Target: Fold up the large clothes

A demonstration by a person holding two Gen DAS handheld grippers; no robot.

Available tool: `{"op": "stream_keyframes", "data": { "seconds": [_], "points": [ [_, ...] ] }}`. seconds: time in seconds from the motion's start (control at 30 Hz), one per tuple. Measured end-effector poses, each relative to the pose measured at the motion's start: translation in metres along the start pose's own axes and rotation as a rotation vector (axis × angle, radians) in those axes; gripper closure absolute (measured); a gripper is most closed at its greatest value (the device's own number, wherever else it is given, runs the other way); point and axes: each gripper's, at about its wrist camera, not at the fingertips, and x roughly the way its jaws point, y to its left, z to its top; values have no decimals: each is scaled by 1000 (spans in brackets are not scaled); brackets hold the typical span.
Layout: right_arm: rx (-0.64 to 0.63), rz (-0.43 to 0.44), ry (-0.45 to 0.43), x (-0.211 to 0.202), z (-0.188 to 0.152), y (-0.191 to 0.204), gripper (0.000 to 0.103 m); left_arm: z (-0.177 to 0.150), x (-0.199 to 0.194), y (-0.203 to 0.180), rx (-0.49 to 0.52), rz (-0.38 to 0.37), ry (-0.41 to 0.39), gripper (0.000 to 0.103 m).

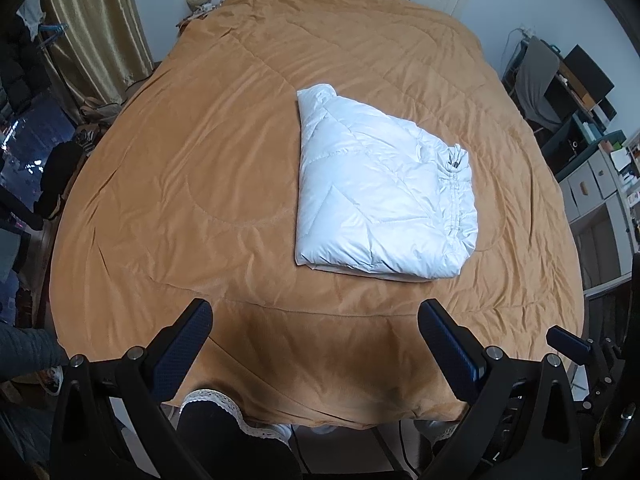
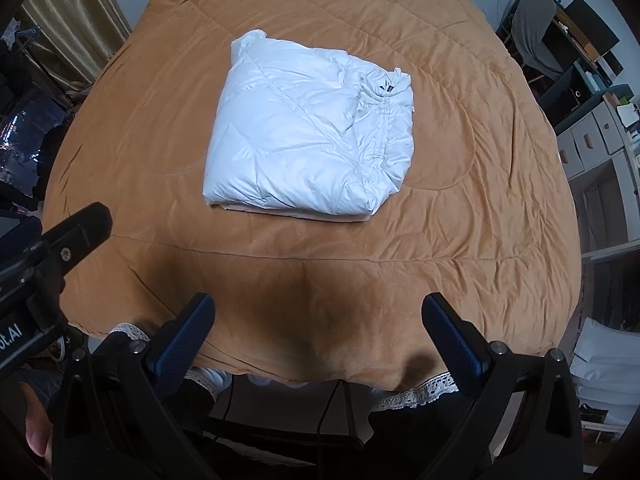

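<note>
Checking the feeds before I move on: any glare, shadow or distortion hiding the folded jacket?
Left wrist: white jacket sharp, mild sheen, nothing washed out; fisheye bows the orange bedspread. Right wrist: the same sheen on the jacket; a dark shadow falls on the bedspread's near edge, between the open right gripper fingers, short of the jacket.

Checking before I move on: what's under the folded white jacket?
The white puffer jacket lies on the orange quilt; a paler folded layer shows at its near edge. Anything beneath is hidden.

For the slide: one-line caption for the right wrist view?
Folded white puffer jacket lies on the orange quilt, with the open right gripper held back near the bed's edge.
</note>
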Motion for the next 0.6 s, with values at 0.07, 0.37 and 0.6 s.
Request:
{"op": "stream_keyframes", "data": {
  "seconds": [0.07,0.37,0.6],
  "points": [
    [1,0,2,0,0,-1,0,-1,1,-1,3,2,5,0],
    [6,5,10,1,-1,-4,0,-3,1,-5,9,-2,10,0],
    [17,12,24,4,-2,-5,0,-1,4,-7,30,-9,23,0]
  ]
}}
